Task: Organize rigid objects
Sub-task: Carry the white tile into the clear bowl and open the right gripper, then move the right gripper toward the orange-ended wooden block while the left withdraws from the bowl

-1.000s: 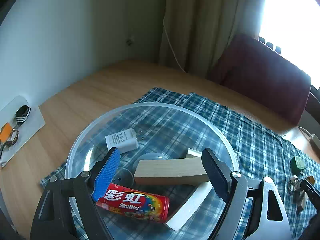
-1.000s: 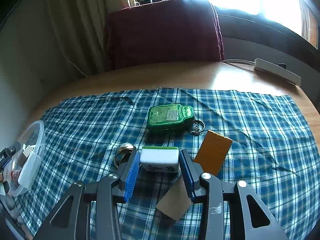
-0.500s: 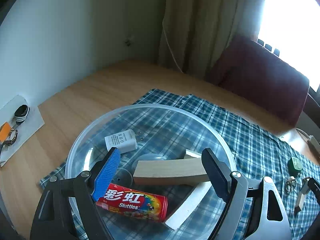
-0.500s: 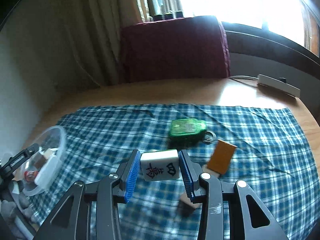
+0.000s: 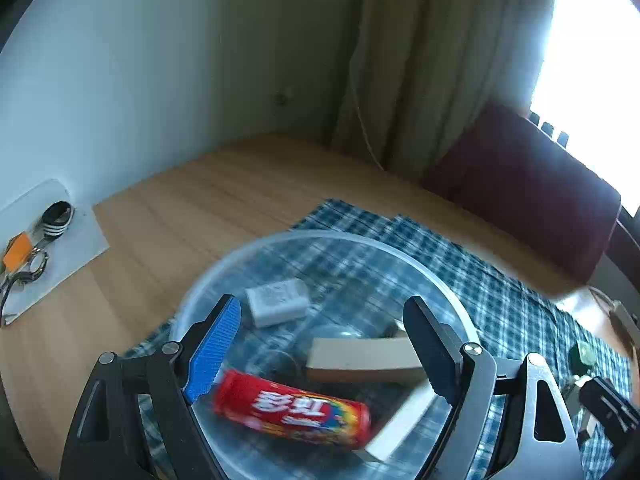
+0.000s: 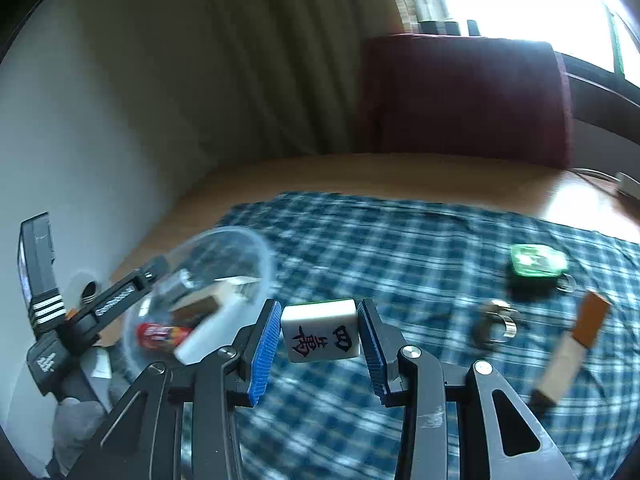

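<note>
Right gripper (image 6: 319,330) around mahjong tile (image 6: 319,330), bowl (image 6: 256,248) blurred.

Both grippers look like the same build: black plastic frames with triangular cutouts and silver round screw heads at the pivots. The left gripper (image 5: 320,344) has a ribbed bright blue pad on one finger, while the other finger looks plain black from this angle. The right gripper (image 6: 318,338) has ribbed blue pads (image 6: 264,350) on both fingers, plus some whitish scuffing on the frame. From the right wrist view, the left unit's body shows white stripes and small white lettering, too blurry to read.
</note>
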Tool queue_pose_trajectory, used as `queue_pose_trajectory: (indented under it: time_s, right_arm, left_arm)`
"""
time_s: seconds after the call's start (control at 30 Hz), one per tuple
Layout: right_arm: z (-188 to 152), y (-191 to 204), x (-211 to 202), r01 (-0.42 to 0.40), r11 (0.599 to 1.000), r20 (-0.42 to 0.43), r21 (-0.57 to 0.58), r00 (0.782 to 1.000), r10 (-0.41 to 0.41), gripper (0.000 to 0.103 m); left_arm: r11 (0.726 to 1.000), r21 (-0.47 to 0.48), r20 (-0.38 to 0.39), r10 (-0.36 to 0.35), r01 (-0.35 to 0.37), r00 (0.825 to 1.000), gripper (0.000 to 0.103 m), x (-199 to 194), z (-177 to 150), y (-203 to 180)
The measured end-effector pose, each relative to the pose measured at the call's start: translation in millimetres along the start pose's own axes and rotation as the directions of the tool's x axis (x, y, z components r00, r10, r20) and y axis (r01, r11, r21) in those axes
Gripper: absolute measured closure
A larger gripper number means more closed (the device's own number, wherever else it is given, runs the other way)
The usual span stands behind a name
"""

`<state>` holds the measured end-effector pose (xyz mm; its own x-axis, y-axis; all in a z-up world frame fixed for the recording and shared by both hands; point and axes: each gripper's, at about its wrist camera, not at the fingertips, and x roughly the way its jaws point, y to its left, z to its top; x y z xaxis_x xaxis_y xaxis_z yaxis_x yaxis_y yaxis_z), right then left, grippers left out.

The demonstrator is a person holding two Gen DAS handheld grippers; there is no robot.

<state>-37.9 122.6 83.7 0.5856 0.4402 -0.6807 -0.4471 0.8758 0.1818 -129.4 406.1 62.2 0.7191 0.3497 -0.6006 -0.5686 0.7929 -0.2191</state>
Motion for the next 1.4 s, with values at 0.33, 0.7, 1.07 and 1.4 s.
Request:
queue_pose_trajectory:
  time_s: [0.33,0.7,1.07,1.4]
  right_arm:
    - [-0.9,75.3,43.1,-0.131,0.987,-0.071,-0.094,0.99,0.125,0.061]
    - [-7.4,77.7,55.5,-0.133,0.985,-0.076,-0.107,0.989,0.125,0.037]
    - [-17.3,41.4,49.2,-0.07,0.997,-0.08,-0.019,0.994,0.068,0.036]
    - [-21.5,5.1,36.0,-0.007,0.998,-0.06,0.062,0.998,0.011,0.017]
  left_arm:
    - [0.998,-0.068,-0.01,0.008,-0.009,1.0,0.019,4.9,7.0,26.6]
    - [0.998,-0.064,-0.026,-0.007,0.005,1.0,0.019,7.7,6.3,26.0]
    - [0.999,-0.032,-0.027,0.008,-0.009,1.0,0.019,9.2,2.6,17.3]
    - [1.0,0.019,-0.023,0.022,-0.022,0.999,0.019,10.1,-0.7,6.4]
